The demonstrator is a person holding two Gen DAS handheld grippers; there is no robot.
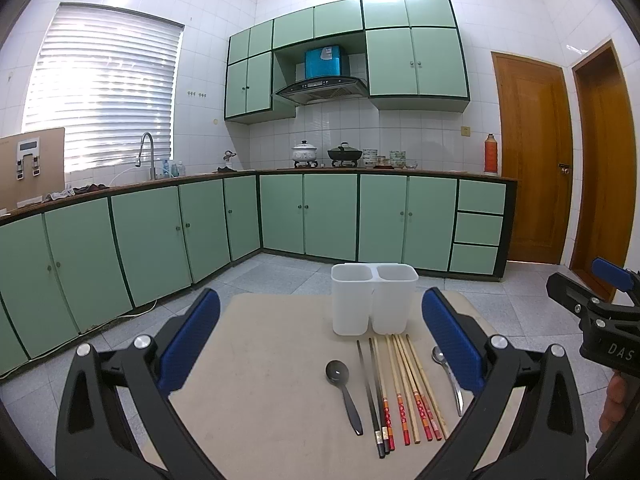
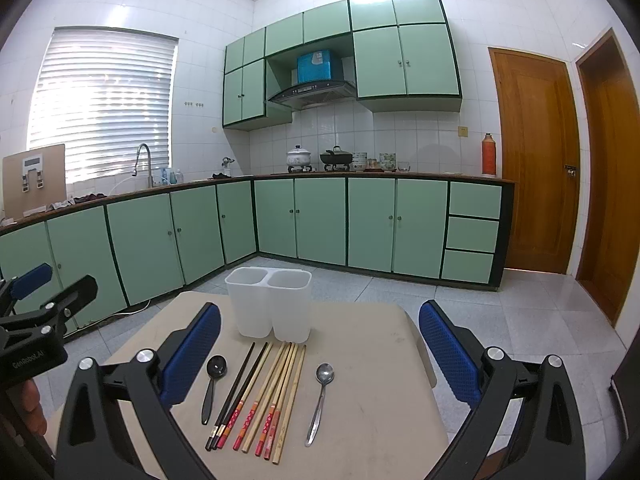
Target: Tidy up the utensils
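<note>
A white two-compartment holder (image 1: pixel 373 298) (image 2: pixel 269 302) stands empty at the far side of a small beige table (image 1: pixel 272 380) (image 2: pixel 360 380). In front of it lie a black spoon (image 1: pixel 343 388) (image 2: pixel 212 384), several chopsticks (image 1: pixel 400 388) (image 2: pixel 264 392) side by side, and a metal spoon (image 1: pixel 448 376) (image 2: pixel 320 396). My left gripper (image 1: pixel 320 336) is open and empty above the table's near side. My right gripper (image 2: pixel 320 340) is open and empty, hovering likewise. Each gripper shows at the edge of the other's view.
The table stands on a tiled floor in a kitchen. Green base cabinets (image 1: pixel 312 216) with a counter run along the back and left walls. Wooden doors (image 1: pixel 532 160) are at the right.
</note>
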